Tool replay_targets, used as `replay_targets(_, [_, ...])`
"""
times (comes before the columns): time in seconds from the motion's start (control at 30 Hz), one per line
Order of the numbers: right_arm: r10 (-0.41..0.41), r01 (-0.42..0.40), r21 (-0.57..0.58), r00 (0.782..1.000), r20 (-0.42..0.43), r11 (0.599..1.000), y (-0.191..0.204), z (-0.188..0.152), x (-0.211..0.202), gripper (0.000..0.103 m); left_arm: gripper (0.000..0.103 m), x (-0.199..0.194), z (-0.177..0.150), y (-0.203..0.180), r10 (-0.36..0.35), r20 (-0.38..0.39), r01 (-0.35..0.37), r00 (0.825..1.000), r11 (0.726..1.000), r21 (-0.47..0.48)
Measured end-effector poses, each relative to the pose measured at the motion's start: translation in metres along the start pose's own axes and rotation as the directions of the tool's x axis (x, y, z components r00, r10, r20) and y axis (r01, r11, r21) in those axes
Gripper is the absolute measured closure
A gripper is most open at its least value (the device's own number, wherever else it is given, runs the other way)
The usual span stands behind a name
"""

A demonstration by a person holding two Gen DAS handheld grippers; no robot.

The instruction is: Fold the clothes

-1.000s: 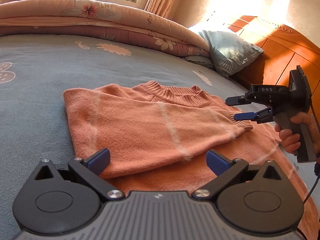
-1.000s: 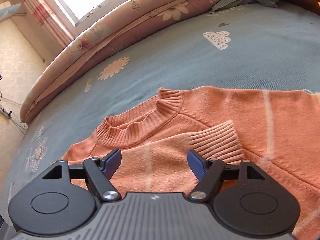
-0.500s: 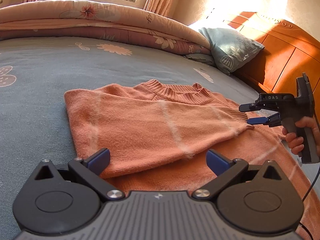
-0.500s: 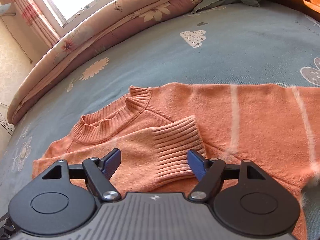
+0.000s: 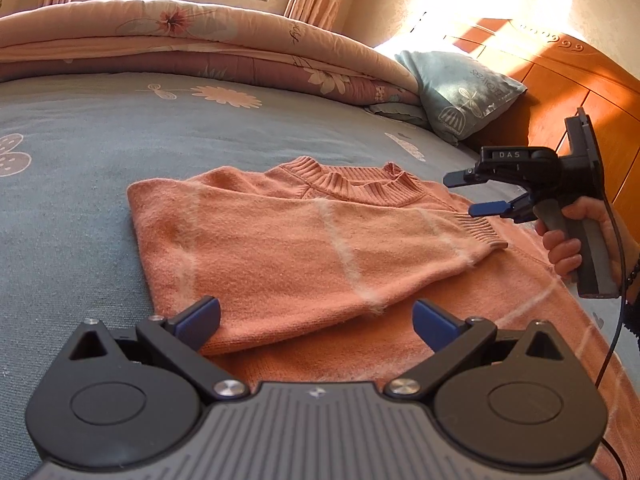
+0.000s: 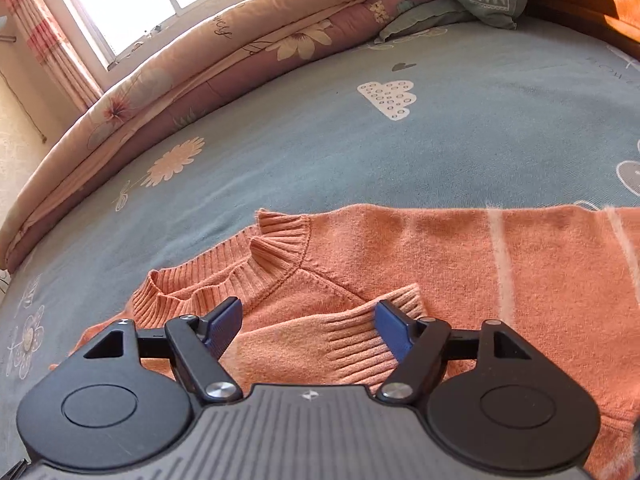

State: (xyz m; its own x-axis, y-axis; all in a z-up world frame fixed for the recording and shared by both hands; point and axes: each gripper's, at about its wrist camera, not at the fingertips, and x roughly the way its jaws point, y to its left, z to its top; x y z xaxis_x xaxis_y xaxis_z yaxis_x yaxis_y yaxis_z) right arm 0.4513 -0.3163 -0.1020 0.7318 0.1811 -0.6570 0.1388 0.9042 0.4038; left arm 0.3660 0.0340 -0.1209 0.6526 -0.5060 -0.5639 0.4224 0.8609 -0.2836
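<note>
An orange knitted sweater with thin white stripes lies flat on the blue-grey bed sheet. One sleeve is folded across its chest, with the ribbed cuff near the right side. My left gripper hangs open just above the sweater's near edge, holding nothing. In the left wrist view my right gripper, held in a hand, is open and hovers a little above the cuff. In the right wrist view the sweater fills the lower half. The open right gripper sits over the cuff, below the ribbed collar.
A rolled floral quilt runs along the far side of the bed. A blue-green pillow leans against the orange wooden headboard at the right. A window with pink curtains is behind the quilt. A black cable hangs from the right gripper.
My right gripper has lifted slightly off the cuff and stays open, its view swinging back toward the collar. The left gripper has drawn back a little, still open. The sweater has not moved.
</note>
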Motion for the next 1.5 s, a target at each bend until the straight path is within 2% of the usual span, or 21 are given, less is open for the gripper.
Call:
replay_targets(0.07, [0.122, -0.124, -0.034, 0.991, -0.061, 0.992, 0.021, -0.003, 0.000, 0.025, 0.001, 0.000, 0.000, 0.000, -0.002, -0.002, 0.002, 1.000, 1.000, 0.000])
replay_targets(0.1, [0.176, -0.182, -0.042, 0.978, -0.108, 0.982, 0.033, -0.005, 0.004, 0.025, 0.001, -0.001, 0.000, 0.000, -0.004, -0.004, 0.004, 1.000, 1.000, 0.000])
replay_targets(0.17, [0.286, -0.299, -0.041, 0.939, -0.189, 0.954, 0.056, -0.012, 0.014, 0.025, 0.001, -0.001, 0.001, 0.001, -0.006, -0.006, 0.006, 1.000, 1.000, 0.000])
replay_targets(0.27, [0.404, -0.427, -0.028, 0.873, -0.274, 0.904, 0.093, -0.022, 0.034, 0.025, 0.001, -0.002, 0.001, 0.001, -0.009, -0.010, 0.009, 1.000, 1.000, -0.001])
replay_targets(0.33, [0.454, -0.493, -0.032, 0.823, -0.341, 0.870, 0.117, -0.030, 0.051, 0.025, 0.001, -0.004, 0.002, 0.002, -0.007, -0.010, 0.007, 1.000, 1.000, 0.004])
replay_targets(0.4, [0.444, -0.507, -0.067, 0.805, -0.392, 0.859, 0.136, -0.038, 0.068, 0.025, 0.001, -0.012, 0.004, 0.005, 0.007, -0.007, -0.007, 1.000, 1.000, 0.019])
replay_targets(0.47, [0.386, -0.476, -0.133, 0.821, -0.421, 0.869, 0.151, -0.048, 0.080, 0.025, 0.001, -0.019, 0.006, 0.008, 0.020, -0.002, -0.020, 1.000, 0.999, 0.034])
replay_targets(0.5, [0.373, -0.470, -0.170, 0.833, -0.408, 0.866, 0.153, -0.050, 0.081, 0.025, 0.001, -0.023, 0.007, 0.009, 0.027, 0.000, -0.027, 1.000, 0.999, 0.041])
replay_targets(0.6, [0.308, -0.382, -0.214, 0.899, -0.312, 0.899, 0.151, -0.041, 0.077, 0.025, 0.001, -0.034, 0.010, 0.014, 0.048, 0.006, -0.048, 0.999, 0.997, 0.064])
replay_targets(0.63, [0.305, -0.369, -0.182, 0.902, -0.305, 0.911, 0.150, -0.038, 0.078, 0.025, 0.001, -0.038, 0.011, 0.015, 0.054, 0.009, -0.055, 0.998, 0.996, 0.071])
replay_targets(0.67, [0.313, -0.374, -0.160, 0.898, -0.309, 0.914, 0.152, -0.036, 0.076, 0.025, 0.001, -0.042, 0.012, 0.017, 0.061, 0.011, -0.062, 0.998, 0.995, 0.079])
replay_targets(0.77, [0.356, -0.428, -0.197, 0.880, -0.315, 0.882, 0.172, -0.039, 0.066, 0.025, 0.001, -0.053, 0.014, 0.021, 0.081, 0.018, -0.082, 0.997, 0.992, 0.101])
replay_targets(0.8, [0.371, -0.445, -0.190, 0.869, -0.326, 0.875, 0.179, -0.040, 0.064, 0.025, 0.001, -0.057, 0.015, 0.023, 0.088, 0.021, -0.089, 0.996, 0.990, 0.108])
replay_targets(0.87, [0.415, -0.490, -0.144, 0.835, -0.363, 0.860, 0.195, -0.043, 0.069, 0.025, 0.001, -0.064, 0.015, 0.032, 0.105, 0.020, -0.107, 0.994, 0.989, 0.102])
replay_targets(0.93, [0.441, -0.519, -0.116, 0.808, -0.391, 0.847, 0.211, -0.048, 0.075, 0.025, 0.001, -0.068, 0.014, 0.042, 0.107, 0.022, -0.108, 0.994, 0.992, 0.066])
replay_targets(1.07, [0.439, -0.545, -0.150, 0.785, -0.437, 0.825, 0.245, -0.062, 0.090, 0.025, 0.001, -0.072, 0.014, 0.051, 0.092, 0.029, -0.093, 0.995, 0.995, 0.026])
replay_targets(1.13, [0.424, -0.542, -0.171, 0.786, -0.449, 0.823, 0.256, -0.068, 0.099, 0.025, 0.001, -0.072, 0.014, 0.051, 0.080, 0.029, -0.081, 0.996, 0.996, 0.025])
replay_targets(1.23, [0.380, -0.505, -0.223, 0.818, -0.433, 0.834, 0.265, -0.074, 0.114, 0.025, 0.001, -0.073, 0.014, 0.051, 0.071, 0.030, -0.071, 0.997, 0.997, 0.020])
replay_targets(1.4, [0.390, -0.491, -0.206, 0.835, -0.388, 0.847, 0.268, -0.068, 0.124, 0.024, 0.001, -0.073, 0.014, 0.050, 0.060, 0.037, -0.060, 0.998, 0.998, 0.011])
replay_targets(1.5, [0.373, -0.471, -0.217, 0.849, -0.375, 0.855, 0.271, -0.065, 0.116, 0.024, 0.001, -0.072, 0.014, 0.049, 0.053, 0.041, -0.053, 0.998, 0.999, 0.005])
